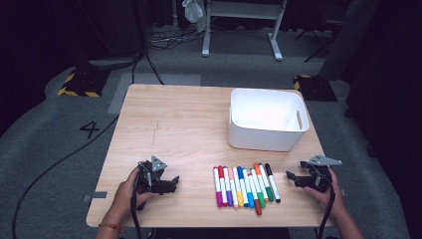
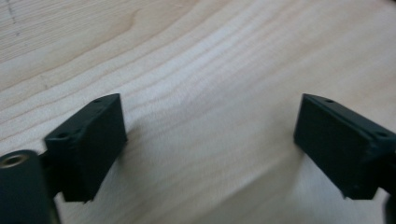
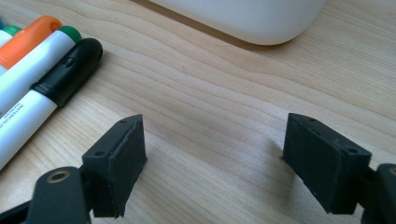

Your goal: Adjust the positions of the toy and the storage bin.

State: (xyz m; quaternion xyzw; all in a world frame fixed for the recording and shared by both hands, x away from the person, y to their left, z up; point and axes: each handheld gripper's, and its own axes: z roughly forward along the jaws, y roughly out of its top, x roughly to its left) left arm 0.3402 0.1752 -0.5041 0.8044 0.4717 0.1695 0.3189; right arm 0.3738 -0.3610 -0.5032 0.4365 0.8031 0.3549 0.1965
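Wooden table (image 1: pixel 174 124) carries a row of markers (image 1: pixel 245 185) near a white bin (image 1: pixel 266 132). Left claw (image 1: pixel 171 185) and right claw (image 1: pixel 291 177) gape wide, holding nothing.

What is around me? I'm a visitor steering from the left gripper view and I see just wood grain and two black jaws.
Observer: To your right on the table lies a row of markers, side by side.
Operator: Is there somewhere to put them?
Observer: A white bin stands beyond the markers, toward the far right corner.
Operator: Where is the other gripper?
Observer: The right gripper rests at the table's right edge, jaws apart, just right of the black-capped marker.
Operator: And mine?
Observer: The left gripper sits near the front edge, jaws apart with nothing between them, pointing toward the markers.
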